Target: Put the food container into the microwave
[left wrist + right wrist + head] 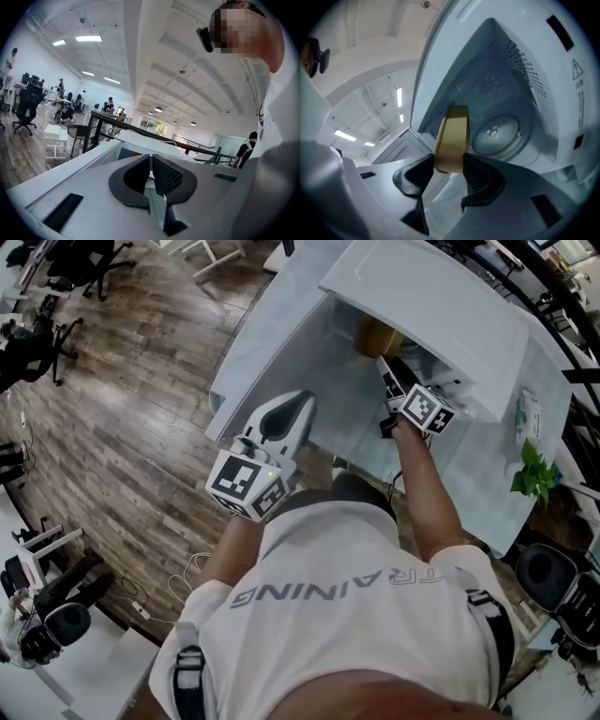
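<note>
I am gripping the food container (452, 138) in the right gripper (449, 165). Its pads are clamping both sides of the container's near end, so the rest is sticking out ahead of the jaws into the open mouth of the microwave (525, 70). To do this well, I am planning to hold it level, go in straight, and release only once it is resting on the glass turntable (494, 133), just ahead and right of the jaws. The left gripper (151, 161) is idling, jaws drawn together on nothing. The container is looking tan, smooth and narrow edge-on.
</note>
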Demonstrator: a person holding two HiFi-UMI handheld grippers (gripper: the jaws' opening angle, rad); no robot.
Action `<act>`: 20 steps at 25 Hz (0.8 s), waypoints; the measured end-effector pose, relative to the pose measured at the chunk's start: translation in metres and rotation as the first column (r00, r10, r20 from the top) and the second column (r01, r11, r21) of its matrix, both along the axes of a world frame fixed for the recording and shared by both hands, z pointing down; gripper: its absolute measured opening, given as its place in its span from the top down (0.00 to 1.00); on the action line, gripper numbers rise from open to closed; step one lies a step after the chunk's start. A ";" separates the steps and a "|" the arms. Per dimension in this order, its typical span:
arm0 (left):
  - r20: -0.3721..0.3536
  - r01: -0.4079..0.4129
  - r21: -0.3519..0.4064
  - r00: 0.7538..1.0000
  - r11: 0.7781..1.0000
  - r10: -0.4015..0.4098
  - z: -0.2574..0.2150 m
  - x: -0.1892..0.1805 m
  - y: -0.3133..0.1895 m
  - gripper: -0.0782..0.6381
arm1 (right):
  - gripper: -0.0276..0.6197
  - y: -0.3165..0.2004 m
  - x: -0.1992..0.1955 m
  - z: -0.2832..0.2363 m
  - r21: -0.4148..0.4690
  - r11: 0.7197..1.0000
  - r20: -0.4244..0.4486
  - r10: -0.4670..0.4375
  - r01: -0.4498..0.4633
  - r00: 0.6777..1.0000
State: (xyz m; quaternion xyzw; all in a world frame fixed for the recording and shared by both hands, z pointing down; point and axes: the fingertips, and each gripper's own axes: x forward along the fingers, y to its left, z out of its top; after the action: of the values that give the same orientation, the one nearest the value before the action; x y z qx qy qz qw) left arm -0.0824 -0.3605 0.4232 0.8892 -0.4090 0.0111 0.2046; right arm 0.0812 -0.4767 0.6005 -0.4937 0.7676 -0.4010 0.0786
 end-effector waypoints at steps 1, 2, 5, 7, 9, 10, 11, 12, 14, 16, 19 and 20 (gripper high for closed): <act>0.001 0.001 -0.002 1.000 1.000 -0.001 0.001 0.001 -0.002 0.83 | 0.64 -0.005 0.001 0.000 0.009 1.000 -0.002 0.005 -0.005 1.000; 0.002 0.002 -0.003 1.000 1.000 -0.002 0.002 0.001 -0.004 0.83 | 0.64 -0.010 0.003 -0.001 0.017 1.000 -0.002 0.011 -0.011 1.000; 0.004 0.001 -0.009 1.000 1.000 -0.001 0.004 0.002 -0.008 0.83 | 0.64 -0.025 0.006 0.000 0.024 0.999 0.005 0.036 -0.036 0.999; 0.004 -0.002 -0.014 1.000 1.000 0.002 0.006 0.001 -0.010 0.83 | 0.64 -0.034 0.007 -0.001 0.031 0.998 0.001 0.056 -0.056 0.998; 0.003 -0.006 -0.020 1.000 1.000 0.006 0.008 0.002 -0.011 0.83 | 0.64 -0.042 0.009 -0.004 0.046 0.996 0.002 0.075 -0.075 0.997; 0.004 -0.008 -0.022 1.000 1.000 0.008 0.009 0.002 -0.011 0.83 | 0.64 -0.045 0.010 -0.005 0.056 0.995 0.002 0.085 -0.085 0.996; 0.005 -0.009 -0.024 1.000 1.000 0.009 0.009 0.003 -0.011 0.83 | 0.64 -0.047 0.012 -0.005 0.066 0.993 0.004 0.094 -0.094 0.996; 0.005 -0.010 -0.026 1.000 1.000 0.010 0.010 0.004 -0.012 0.83 | 0.64 -0.050 0.013 -0.004 0.073 0.992 0.010 0.104 -0.104 0.995; 0.005 -0.010 -0.028 1.000 1.000 0.010 0.013 0.006 -0.012 0.83 | 0.64 -0.055 0.016 -0.002 0.082 0.989 0.026 0.125 -0.127 0.992; 0.005 -0.012 -0.028 1.000 1.000 0.012 0.015 0.008 -0.012 0.83 | 0.64 -0.059 0.021 0.000 0.084 0.985 0.034 0.151 -0.153 0.988; 0.006 -0.015 -0.019 1.000 1.000 0.015 0.016 0.010 -0.012 0.83 | 0.64 -0.066 0.029 0.006 0.072 0.981 0.042 0.179 -0.182 0.983; 0.006 -0.015 -0.018 1.000 1.000 0.015 0.017 0.011 -0.012 0.83 | 0.64 -0.067 0.030 0.009 0.069 0.980 0.047 0.184 -0.187 0.982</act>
State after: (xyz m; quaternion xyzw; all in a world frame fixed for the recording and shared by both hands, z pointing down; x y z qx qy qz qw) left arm -0.0719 -0.3727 0.4400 0.8903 -0.4029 0.0191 0.2112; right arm 0.1115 -0.5441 0.6093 -0.5517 0.7306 -0.3736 0.1490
